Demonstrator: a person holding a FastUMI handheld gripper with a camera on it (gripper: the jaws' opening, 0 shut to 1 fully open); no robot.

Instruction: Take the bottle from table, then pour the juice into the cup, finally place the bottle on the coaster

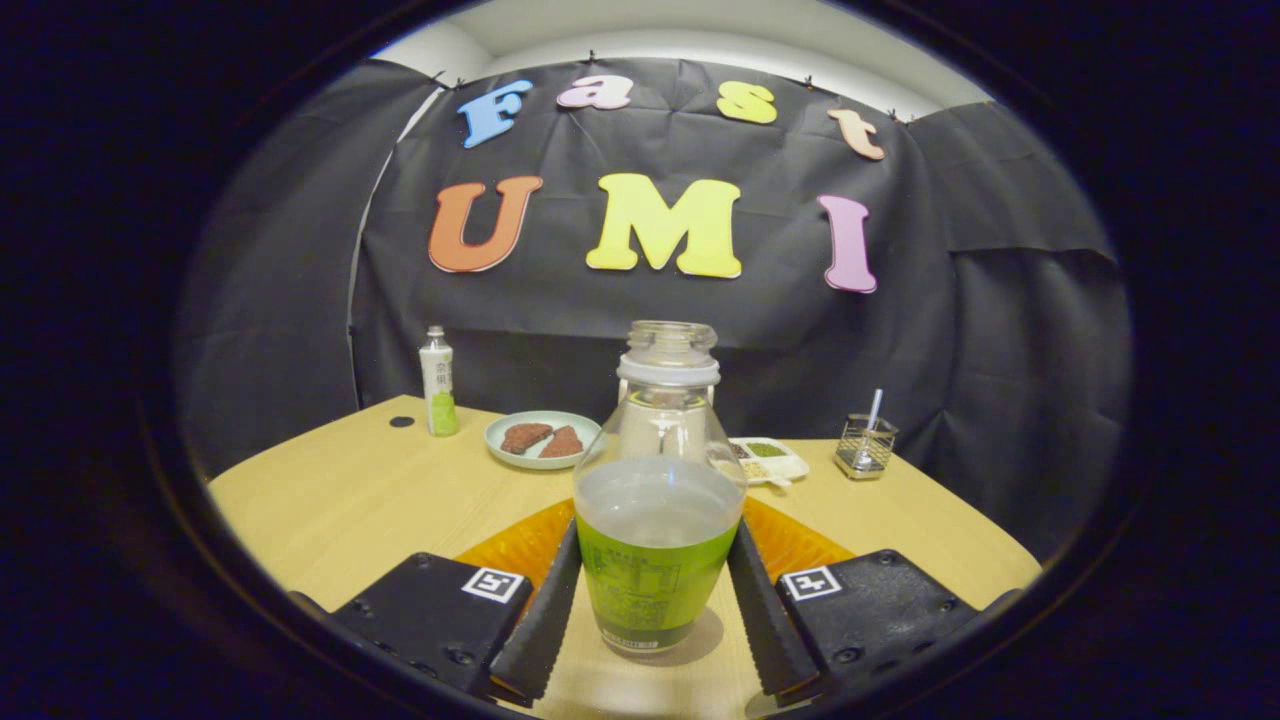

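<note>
Our gripper (652,600) nearest, fingers (540,620) flanking bottle (655,520), seemingly pressing both sides: we judge it grasped. Bottle upright, uncapped, between fingers, base by orange coaster (800,540) on table (340,500). No cup seen.

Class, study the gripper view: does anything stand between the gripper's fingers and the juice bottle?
Nothing visible does. The bottle stands upright, cap off, directly between the two fingers of the gripper, which flank its label with no object in the gaps. An orange coaster lies just behind it.
</note>
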